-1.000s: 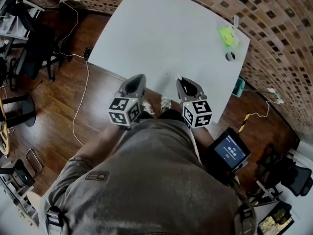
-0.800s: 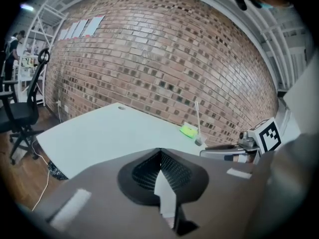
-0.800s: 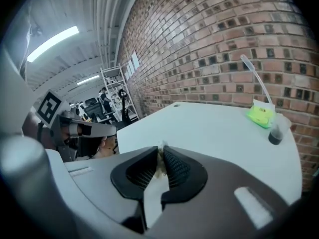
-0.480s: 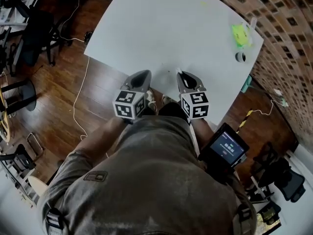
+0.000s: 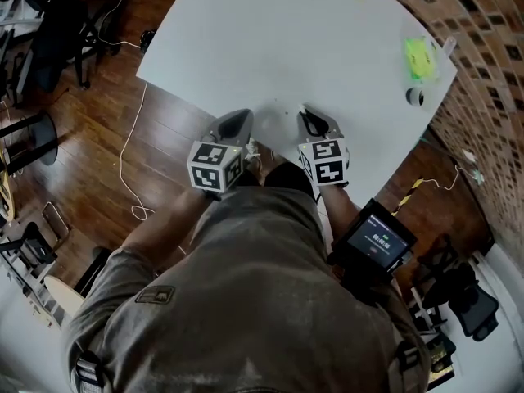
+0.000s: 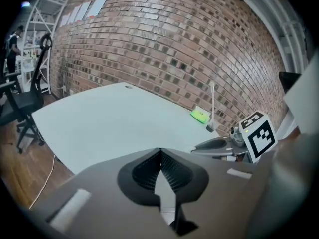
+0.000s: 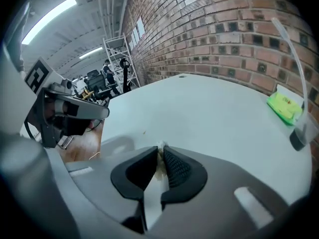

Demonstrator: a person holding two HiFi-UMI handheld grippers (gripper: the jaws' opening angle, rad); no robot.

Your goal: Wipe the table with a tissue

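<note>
The white table fills the upper head view. My right gripper hovers over its near edge, shut on a small white scrap of tissue that pokes out between the ribbed pads. Beside it, my left gripper is shut with nothing between its jaws. A green tissue pack lies at the table's far right corner, far from both grippers. The left gripper view also shows the right gripper to its right.
A cable hole sits near the green pack, with a clear bent tube standing by it. A brick wall runs behind the table. Office chairs and a white cable are on the wooden floor at left.
Both grippers have moved forward from just off the table's near edge to over it. The head view has shifted, so the green pack sits further right.
</note>
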